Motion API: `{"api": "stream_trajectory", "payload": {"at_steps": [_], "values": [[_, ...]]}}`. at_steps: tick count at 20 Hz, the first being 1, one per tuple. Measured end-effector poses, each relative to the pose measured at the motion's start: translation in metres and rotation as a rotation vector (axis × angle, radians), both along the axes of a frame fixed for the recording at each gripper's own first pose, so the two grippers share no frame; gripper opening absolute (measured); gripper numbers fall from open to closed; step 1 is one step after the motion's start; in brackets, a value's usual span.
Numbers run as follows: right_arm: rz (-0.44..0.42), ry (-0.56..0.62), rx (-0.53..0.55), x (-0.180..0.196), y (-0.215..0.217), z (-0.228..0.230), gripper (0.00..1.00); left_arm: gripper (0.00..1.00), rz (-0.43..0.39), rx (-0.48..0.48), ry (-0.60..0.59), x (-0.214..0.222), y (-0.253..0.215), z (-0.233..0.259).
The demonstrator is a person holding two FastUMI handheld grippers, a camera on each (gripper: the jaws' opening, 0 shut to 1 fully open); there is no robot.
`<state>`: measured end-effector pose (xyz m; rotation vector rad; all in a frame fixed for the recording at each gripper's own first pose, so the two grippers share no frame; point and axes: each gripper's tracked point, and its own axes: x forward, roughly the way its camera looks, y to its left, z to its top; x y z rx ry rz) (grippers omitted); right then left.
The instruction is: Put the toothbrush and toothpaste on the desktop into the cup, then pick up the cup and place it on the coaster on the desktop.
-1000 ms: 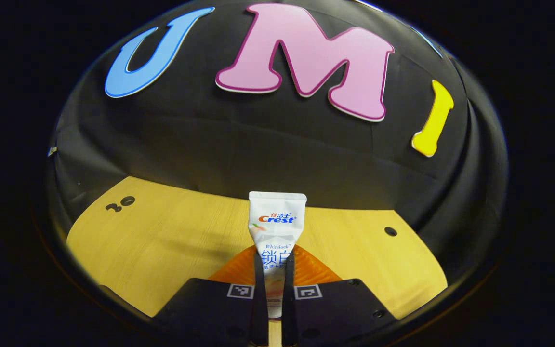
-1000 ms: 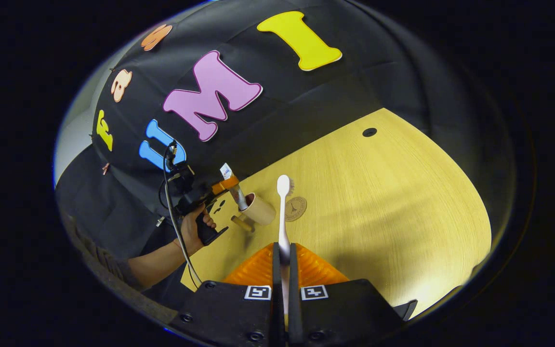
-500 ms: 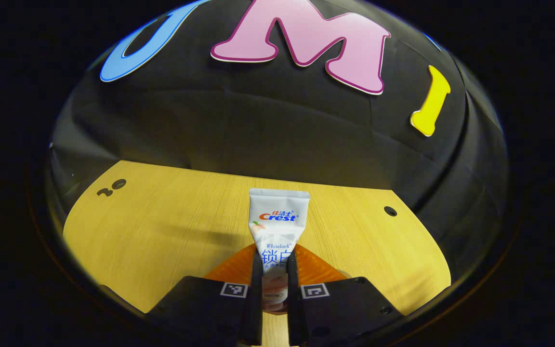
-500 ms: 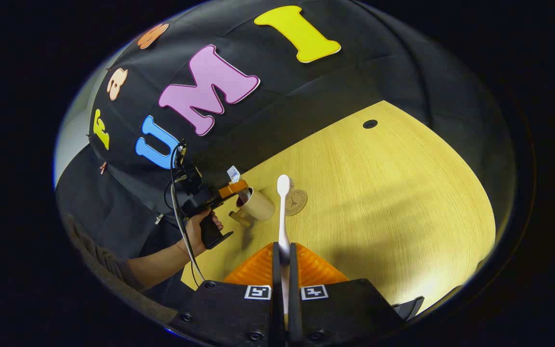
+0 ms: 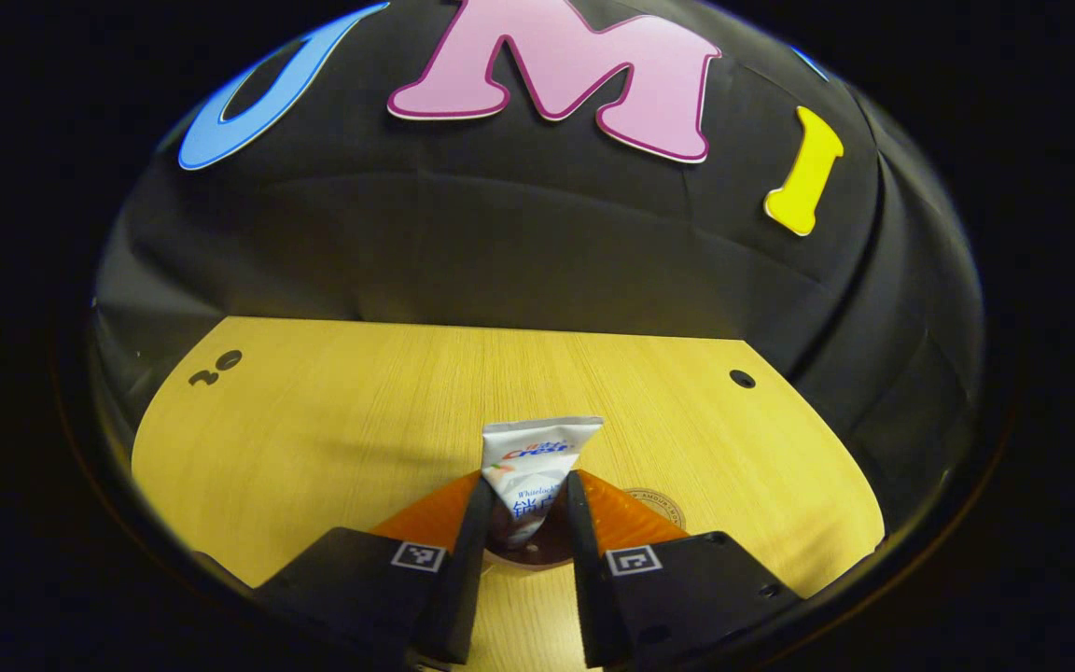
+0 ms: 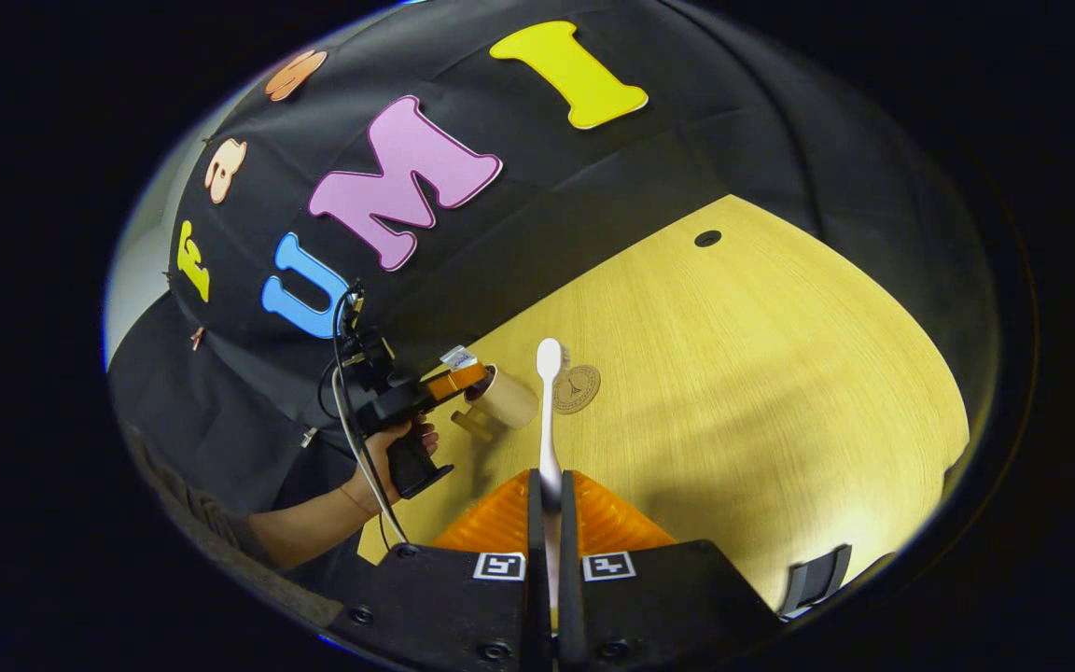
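Standing in the cup point(image 5: 528, 553), the toothpaste point(image 5: 530, 463) leans with its flat crimped end up, seen between the spread fingers of the left hand-held gripper point(image 5: 523, 509) in the left gripper view. Those fingers are parted wider than the tube, and gaps show on both sides of it, so they are not pressing it. The cup's dark rim sits just below the tube, low between the fingers. Just right of the cup, part of the round coaster point(image 5: 657, 505) lies flat on the wooden tabletop point(image 5: 314, 420).

From the right gripper view, the right hand-held gripper point(image 6: 550, 490) has its fingers closed tight on the handle of the white toothbrush point(image 6: 549, 401), which points forward with its head at the far end. It is held in the air above the tabletop point(image 6: 761, 373), nearer than the cup. Farther off on the left, a person's hand point(image 6: 397, 448) holds the left hand-held gripper point(image 6: 463, 378) over the mouth of the tan cup point(image 6: 505, 403), with the toothpaste point(image 6: 456, 357) poking out beside it. The coaster point(image 6: 576, 388) lies just right of the cup.
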<state>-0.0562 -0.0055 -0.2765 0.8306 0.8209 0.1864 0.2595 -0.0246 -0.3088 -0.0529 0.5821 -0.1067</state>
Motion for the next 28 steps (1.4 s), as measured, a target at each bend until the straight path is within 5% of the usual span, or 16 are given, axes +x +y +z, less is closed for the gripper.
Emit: {"api": "stream_trajectory", "payload": {"at_steps": [2, 3, 4, 10, 20, 28], "values": [[-0.004, -0.006, -0.001, -0.003, 0.006, 0.005, 0.08, 0.45, -0.014, 0.005, 0.0, -0.005, 0.0, 0.004], [-0.006, -0.009, 0.001, -0.004, 0.008, 0.01, 0.07, 0.47, -0.016, 0.01, -0.004, -0.007, 0.002, 0.007], [-0.007, -0.016, 0.002, -0.005, 0.012, 0.013, 0.07, 0.6, -0.015, 0.017, -0.012, -0.01, 0.005, 0.012], [0.027, -0.067, 0.021, 0.009, 0.043, 0.028, 0.08, 0.69, -0.018, 0.054, -0.059, -0.047, 0.026, 0.044], [0.095, -0.25, 0.118, 0.113, 0.106, 0.061, 0.08, 0.69, 0.004, 0.056, -0.019, -0.167, 0.062, 0.057], [0.012, -0.365, 0.18, 0.217, 0.118, 0.057, 0.07, 0.65, 0.081, -0.069, -0.001, -0.236, 0.047, 0.087]]}}
